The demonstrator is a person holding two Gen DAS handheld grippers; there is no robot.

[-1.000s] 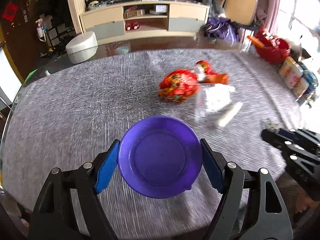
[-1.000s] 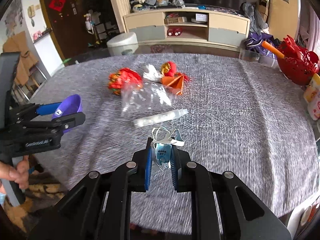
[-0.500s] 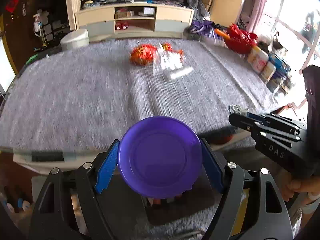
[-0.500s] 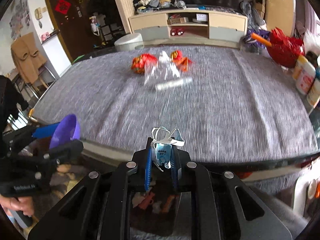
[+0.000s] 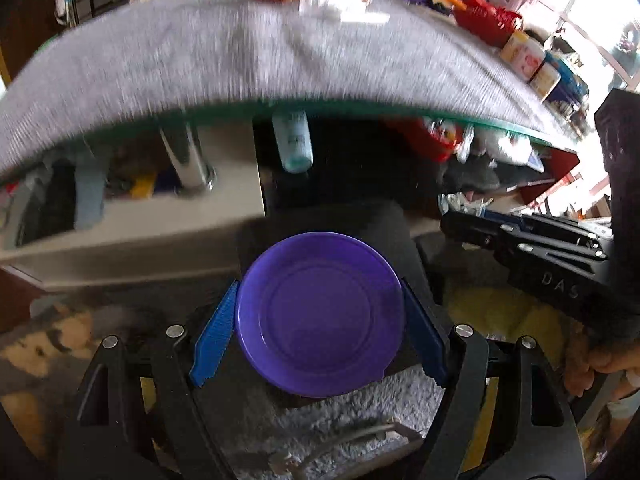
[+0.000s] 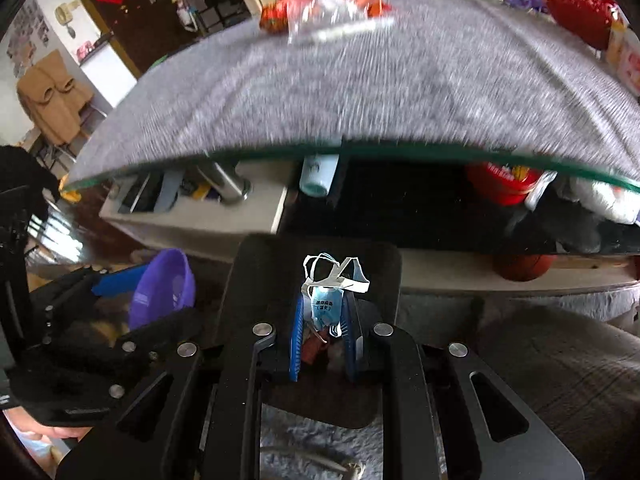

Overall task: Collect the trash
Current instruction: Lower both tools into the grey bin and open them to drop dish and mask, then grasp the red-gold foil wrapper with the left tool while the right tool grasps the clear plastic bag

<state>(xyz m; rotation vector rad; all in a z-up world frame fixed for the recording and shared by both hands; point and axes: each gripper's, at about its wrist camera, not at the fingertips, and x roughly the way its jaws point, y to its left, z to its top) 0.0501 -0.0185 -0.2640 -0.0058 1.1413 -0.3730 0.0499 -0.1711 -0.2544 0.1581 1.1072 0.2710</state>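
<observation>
My left gripper is shut on a purple plastic bowl, held by its rim below the table's front edge. The bowl also shows in the right wrist view. My right gripper is shut on a crumpled blue face mask with white straps, above a dark bin. The right gripper shows at the right of the left wrist view. Red snack wrappers, a clear plastic bag and a white tube lie at the far side of the grey-covered table.
Under the glass table edge is a shelf with a pale blue bottle, a metal leg and a red tub. A red basket and cartons stand at the table's right. A grey rug covers the floor.
Both grippers have pulled back off the table and dropped below its front edge, still holding the bowl and the mask. The table trash now looks far away.
</observation>
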